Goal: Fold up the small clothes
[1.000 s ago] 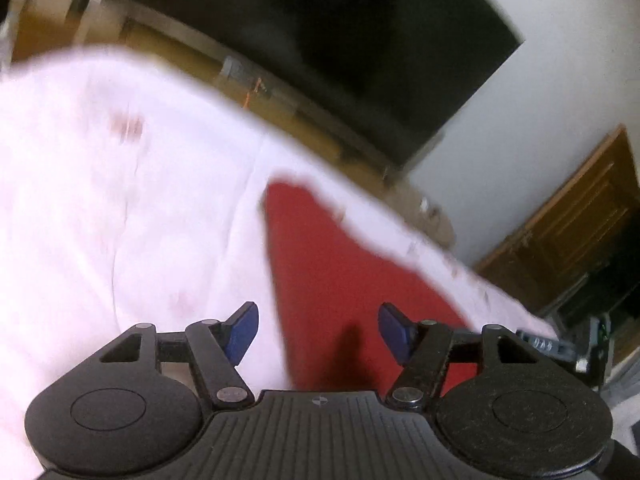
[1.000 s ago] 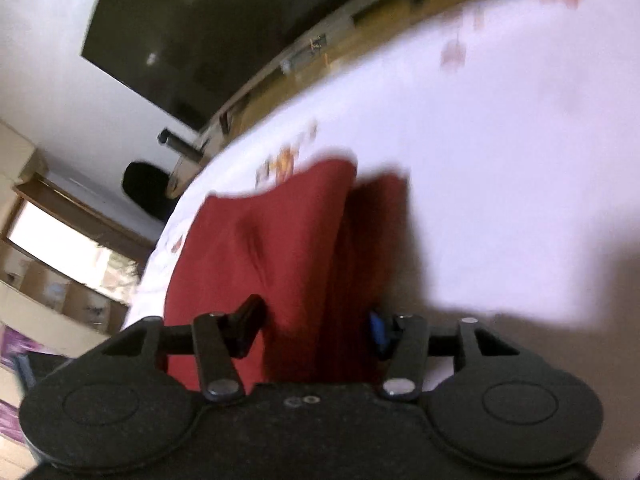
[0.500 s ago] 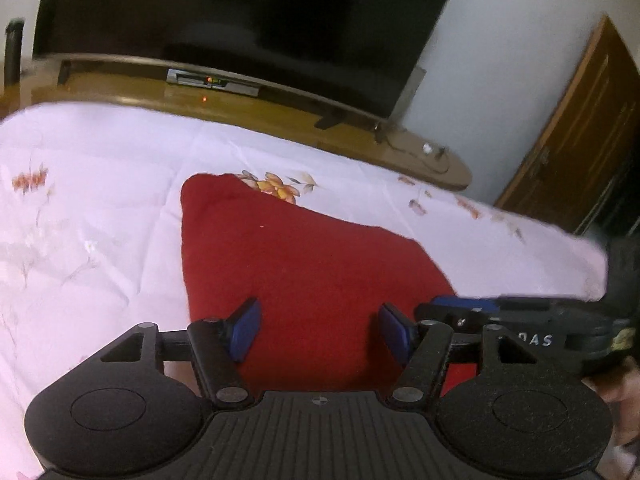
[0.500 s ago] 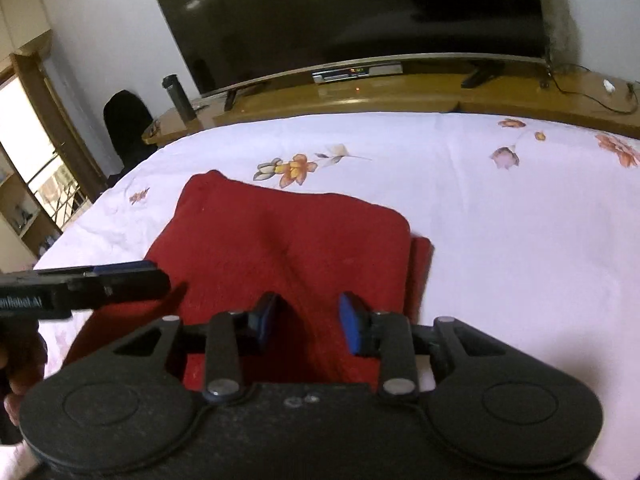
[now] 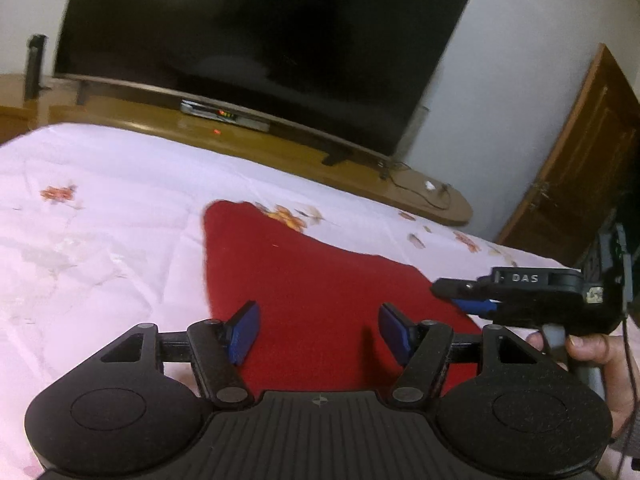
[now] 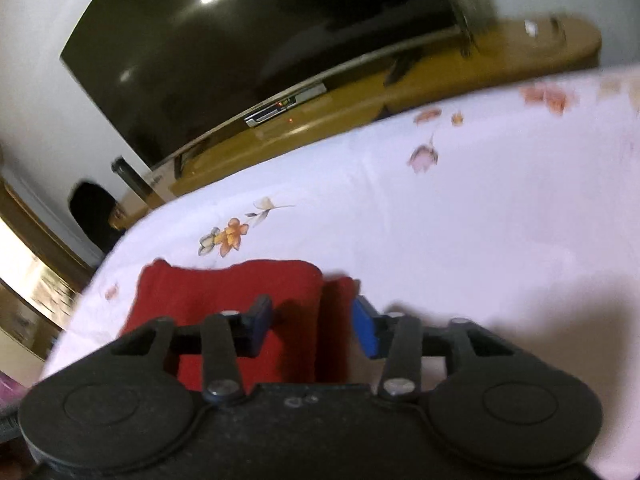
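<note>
A red cloth (image 5: 320, 280) lies folded and flat on the white flowered bedspread (image 5: 100, 220). My left gripper (image 5: 319, 332) hovers over the cloth's near part, open, with nothing pinched between its blue pads. In the right wrist view the red cloth (image 6: 224, 296) shows a folded right edge with a narrow strip beside it. My right gripper (image 6: 313, 326) sits over that edge, its jaws opening, and the pads do not press the cloth. The left wrist view also shows the right gripper (image 5: 468, 298) from the side at the cloth's right edge, held by a hand (image 5: 592, 350).
Beyond the bed a large dark television (image 5: 260, 52) stands on a long wooden cabinet (image 5: 424, 196) with a set-top box (image 5: 224, 114). A wooden door (image 5: 580, 168) is at the right. A dark chair (image 6: 94, 212) stands off the bed's left side.
Both views have swung and rolled. One second ago the cloth was bunched at the right jaws; it now lies flat. The right jaws narrowed, then widened a little. The right gripper has entered the left view.
</note>
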Tool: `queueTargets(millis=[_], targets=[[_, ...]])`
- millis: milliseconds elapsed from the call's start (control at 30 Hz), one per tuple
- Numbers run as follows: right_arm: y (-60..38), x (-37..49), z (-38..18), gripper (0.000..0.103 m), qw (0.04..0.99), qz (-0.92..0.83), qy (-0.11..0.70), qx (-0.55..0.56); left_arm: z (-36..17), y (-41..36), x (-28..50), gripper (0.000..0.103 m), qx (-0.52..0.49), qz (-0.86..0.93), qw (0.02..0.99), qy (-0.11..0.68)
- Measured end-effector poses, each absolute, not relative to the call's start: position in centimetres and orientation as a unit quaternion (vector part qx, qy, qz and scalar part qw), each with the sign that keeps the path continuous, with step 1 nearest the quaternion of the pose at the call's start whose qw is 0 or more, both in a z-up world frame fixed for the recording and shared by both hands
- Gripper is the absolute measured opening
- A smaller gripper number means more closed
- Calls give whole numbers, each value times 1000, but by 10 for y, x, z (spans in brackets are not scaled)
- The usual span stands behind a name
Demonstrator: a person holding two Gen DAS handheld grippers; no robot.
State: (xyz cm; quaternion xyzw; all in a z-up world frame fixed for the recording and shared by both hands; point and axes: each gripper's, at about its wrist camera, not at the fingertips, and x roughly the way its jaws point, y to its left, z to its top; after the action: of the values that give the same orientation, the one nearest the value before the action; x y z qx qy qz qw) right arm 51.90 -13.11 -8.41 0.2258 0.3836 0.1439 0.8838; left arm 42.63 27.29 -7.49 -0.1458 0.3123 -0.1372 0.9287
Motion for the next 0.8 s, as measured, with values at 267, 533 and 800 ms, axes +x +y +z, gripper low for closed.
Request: queueTargets(millis=[267, 533, 800], targets=[[-125, 505, -83, 8, 902, 160, 337, 219, -88, 278, 442, 65, -145, -95, 917, 359], [-106, 497, -101, 18, 914, 93, 360, 163, -104, 276, 456, 80, -162, -79, 899, 399], [-111, 430, -43, 24, 934, 141, 306, 118, -80, 258, 412, 76, -93, -112, 913, 382]])
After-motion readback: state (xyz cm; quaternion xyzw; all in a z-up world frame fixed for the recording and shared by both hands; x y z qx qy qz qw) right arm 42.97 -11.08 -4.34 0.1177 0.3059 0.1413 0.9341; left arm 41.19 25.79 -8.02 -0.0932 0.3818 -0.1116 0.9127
